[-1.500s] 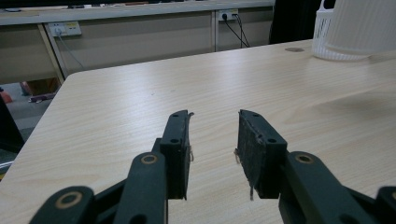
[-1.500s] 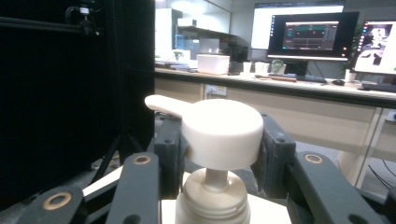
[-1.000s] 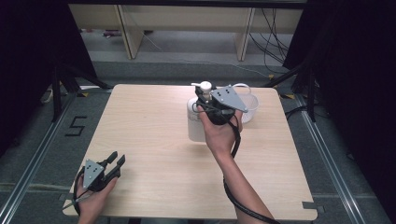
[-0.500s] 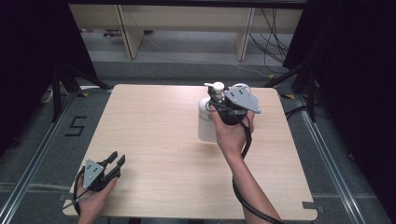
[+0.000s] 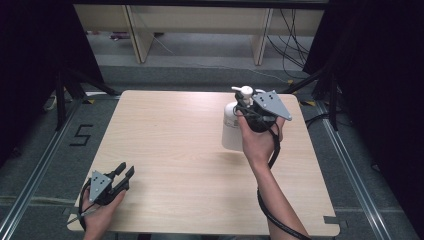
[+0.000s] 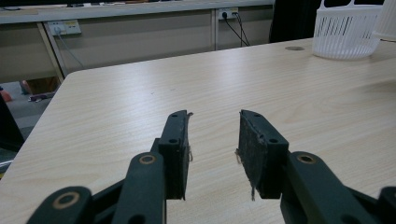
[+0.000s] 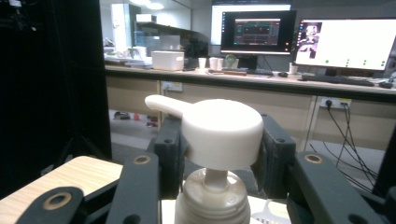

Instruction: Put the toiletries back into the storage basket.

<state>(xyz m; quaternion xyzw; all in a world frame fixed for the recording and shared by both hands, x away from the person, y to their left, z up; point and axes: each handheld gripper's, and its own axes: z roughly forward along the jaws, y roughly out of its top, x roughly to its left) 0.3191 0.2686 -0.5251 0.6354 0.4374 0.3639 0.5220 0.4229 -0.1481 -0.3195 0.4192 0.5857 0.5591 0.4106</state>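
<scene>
A white pump bottle [image 5: 231, 129] hangs upright above the right half of the wooden table [image 5: 170, 130]. My right gripper [image 5: 246, 103] is shut on its pump head. In the right gripper view the two pads press both sides of the white pump head [image 7: 219, 128], whose spout points left, with my right gripper [image 7: 222, 140] around it. My left gripper [image 5: 125, 172] rests at the near left corner, held by a hand. Its jaws stand open with nothing between them in the left gripper view [image 6: 212, 140]. The bottle's base [image 6: 386, 18] shows at that view's top right.
A white slatted basket [image 6: 344, 28] stands on the far right part of the table, just behind the bottle. Beyond the table's far edge are wooden shelving legs [image 5: 137, 35] and cables on the floor. Black curtains flank both sides.
My right gripper has carried the bottle to the right and a little nearer. The left gripper has stayed where it was, still open.
</scene>
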